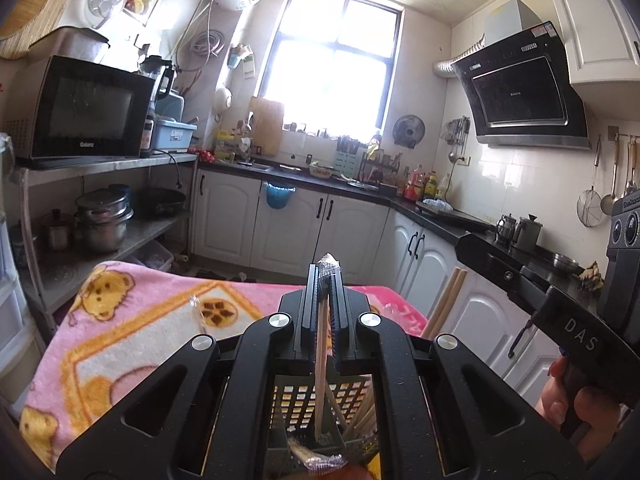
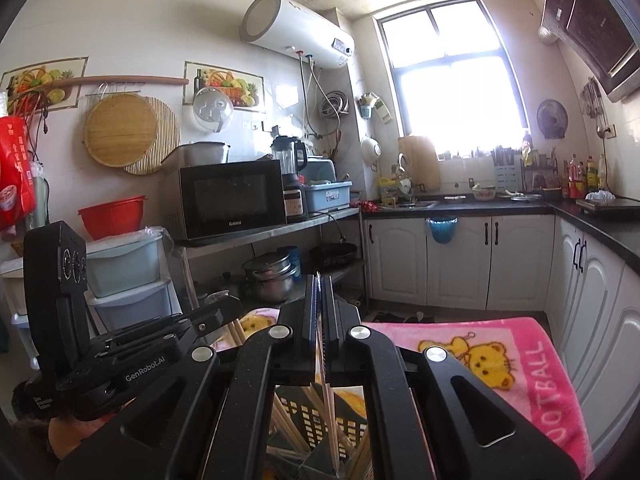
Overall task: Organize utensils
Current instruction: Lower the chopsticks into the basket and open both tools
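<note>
Chopsticks [image 1: 321,360] are what we are sorting here: a wooden stick, its top still in a clear wrapper, is clamped between the fingers of our left gripper [image 1: 326,276] and hangs down into the dark perforated utensil basket [image 1: 320,400] right beneath us. Our right gripper [image 2: 319,292] pinches another thin chopstick [image 2: 331,412] the same way, its fingers pressed together on the stick, whose lower end reaches into the same basket, seen in the right wrist view at [image 2: 316,412]. Several loose sticks already lean inside, and a wrapped one lies across the basket's near edge. Each gripper shows in the other's view, just beside it, so both hang over the basket together.

The basket stands on a pink cartoon-print blanket [image 1: 132,328] spread over a small table, with the kitchen cabinets and counter behind.

We judge the step in hand to be dropping these sticks into the holder. The next move calls for keeping each stick upright over the opening, then parting the fingers to let it slide in, without the two grippers bumping or tipping the basket.
</note>
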`<state>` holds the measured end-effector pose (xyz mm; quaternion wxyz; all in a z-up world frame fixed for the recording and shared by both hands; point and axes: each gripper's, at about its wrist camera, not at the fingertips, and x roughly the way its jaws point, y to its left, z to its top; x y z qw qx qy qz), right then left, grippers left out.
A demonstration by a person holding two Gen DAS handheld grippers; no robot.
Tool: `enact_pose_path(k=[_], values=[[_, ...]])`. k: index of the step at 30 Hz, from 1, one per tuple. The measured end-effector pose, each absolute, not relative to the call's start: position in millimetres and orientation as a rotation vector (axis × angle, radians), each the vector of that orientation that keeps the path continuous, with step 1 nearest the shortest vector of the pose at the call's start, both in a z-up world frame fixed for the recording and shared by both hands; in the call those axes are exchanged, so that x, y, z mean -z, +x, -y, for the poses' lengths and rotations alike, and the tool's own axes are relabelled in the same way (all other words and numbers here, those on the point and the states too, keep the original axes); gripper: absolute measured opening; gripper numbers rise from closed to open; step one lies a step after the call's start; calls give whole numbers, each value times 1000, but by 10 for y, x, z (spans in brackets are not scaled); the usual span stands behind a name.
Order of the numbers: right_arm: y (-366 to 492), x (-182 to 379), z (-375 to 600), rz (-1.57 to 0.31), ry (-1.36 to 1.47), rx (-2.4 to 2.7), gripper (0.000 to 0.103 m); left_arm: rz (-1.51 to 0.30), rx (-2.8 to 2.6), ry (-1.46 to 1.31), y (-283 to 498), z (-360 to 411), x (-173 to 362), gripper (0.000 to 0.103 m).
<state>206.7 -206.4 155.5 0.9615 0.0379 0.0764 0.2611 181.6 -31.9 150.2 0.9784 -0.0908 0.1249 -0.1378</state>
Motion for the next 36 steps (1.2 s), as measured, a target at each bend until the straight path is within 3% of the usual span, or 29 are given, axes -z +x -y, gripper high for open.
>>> enact_pose_path(k=[25,29,36], values=[[2058,-1122,2074,-288,82,-495,3,-357,320,-151,1750,448,-1177,3],[2054,-1082,2113,-327,87,-481,10,-377,325,-143,1719,455,-1148,5],[2014,-1028,2159,-366,94,-471,25,-399,332,-134,1640,451,-1129,20]])
